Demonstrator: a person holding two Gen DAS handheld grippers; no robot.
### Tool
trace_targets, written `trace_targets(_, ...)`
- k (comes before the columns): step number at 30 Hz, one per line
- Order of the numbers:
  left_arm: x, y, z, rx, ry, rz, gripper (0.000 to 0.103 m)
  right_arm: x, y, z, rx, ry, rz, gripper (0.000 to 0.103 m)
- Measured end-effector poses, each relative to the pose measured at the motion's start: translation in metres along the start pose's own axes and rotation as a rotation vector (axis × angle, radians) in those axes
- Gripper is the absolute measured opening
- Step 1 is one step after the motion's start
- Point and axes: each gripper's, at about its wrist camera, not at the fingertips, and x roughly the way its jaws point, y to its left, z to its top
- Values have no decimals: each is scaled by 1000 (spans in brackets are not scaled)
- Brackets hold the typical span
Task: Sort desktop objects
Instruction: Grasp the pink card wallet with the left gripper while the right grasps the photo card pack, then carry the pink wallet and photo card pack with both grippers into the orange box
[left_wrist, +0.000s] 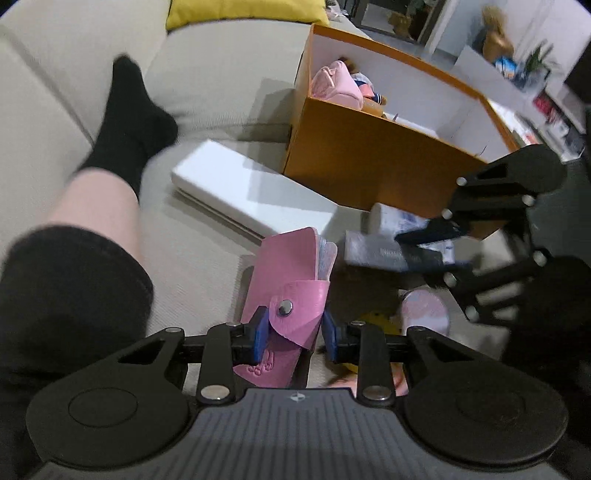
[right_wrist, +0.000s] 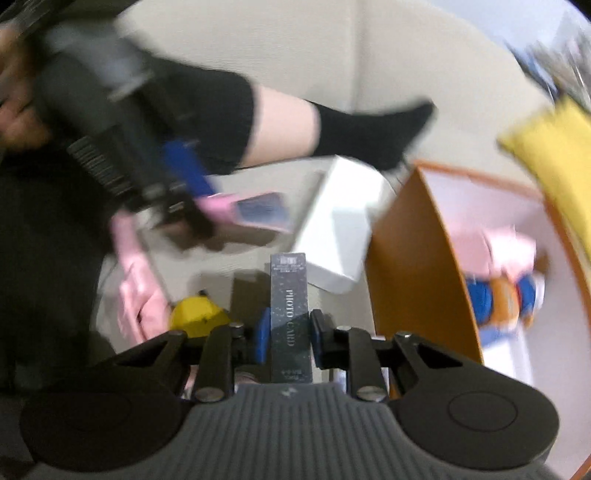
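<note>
Gripping a pink card holder (left_wrist: 291, 291) between its blue pads, the left hand-held gripper (left_wrist: 293, 332) holds it clear of the sofa seat, snap flap facing the camera and cards showing at the holder's far end. The right hand-held gripper (right_wrist: 286, 336) is clenched on a slim dark box printed "PHOTO CARD" (right_wrist: 290, 306), which stands on edge between its pads and points away from the camera. No earlier picture shows how either grip came about. Just beyond both lies a flat white box (left_wrist: 251, 192) on the cream sofa (left_wrist: 207, 74), and beside that an open orange box (left_wrist: 369, 155) with white inner walls, holding a pink pouch (left_wrist: 336, 85) and a small doll. Below the grippers sit a yellow toy (right_wrist: 197, 317) and something pink, blurred. A person's leg in a black sock (left_wrist: 129, 122) stretches across the cushion; a yellow pillow (left_wrist: 240, 13) rests behind.
</note>
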Motion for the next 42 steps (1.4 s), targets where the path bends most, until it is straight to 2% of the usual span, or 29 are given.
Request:
trace_targets(2, 6, 3, 0, -15, 16, 13, 35, 4, -13, 2, 95, 35, 38, 24)
trace_targets(3, 11, 5, 0, -27, 21, 43, 36, 4, -16, 2, 107, 31, 54, 24)
trace_targets(7, 14, 7, 1, -37, 0, 62, 38, 5, -9, 2, 87, 42, 39, 25)
trace_targets(10, 11, -9, -3, 65, -38, 185, 41, 10, -9, 4, 93, 50, 52, 25)
trace_targets(13, 15, -27, -8, 195, -46, 345, 41, 15, -12, 9, 96, 64, 56, 25)
trace_targets(15, 21, -29, -12, 249, -34, 389, 35, 14, -12, 10, 100, 68, 60, 25)
trace_targets(18, 24, -19, -12, 213, -45, 358, 28, 14, -16, 10, 129, 69, 72, 24)
trace_targets(25, 10, -11, -10, 115, -99, 306, 22, -2, -23, 0, 249, 20, 83, 24)
trace_targets(30, -20, -20, -6, 83, -167, 224, 22, -42, -34, -12, 366, -60, 83, 24)
trace_targets(35, -58, -44, 13, 130, -259, 113, 22, -100, -50, -22, 467, -177, 89, 24)
trace_targets(39, -75, -62, 49, 151, -324, 7, 22, -142, -74, -30, 562, -262, 7, 24)
trace_targets(42, -66, -82, 84, 199, -353, -28, 22, -156, -101, -40, 664, -267, -94, 24)
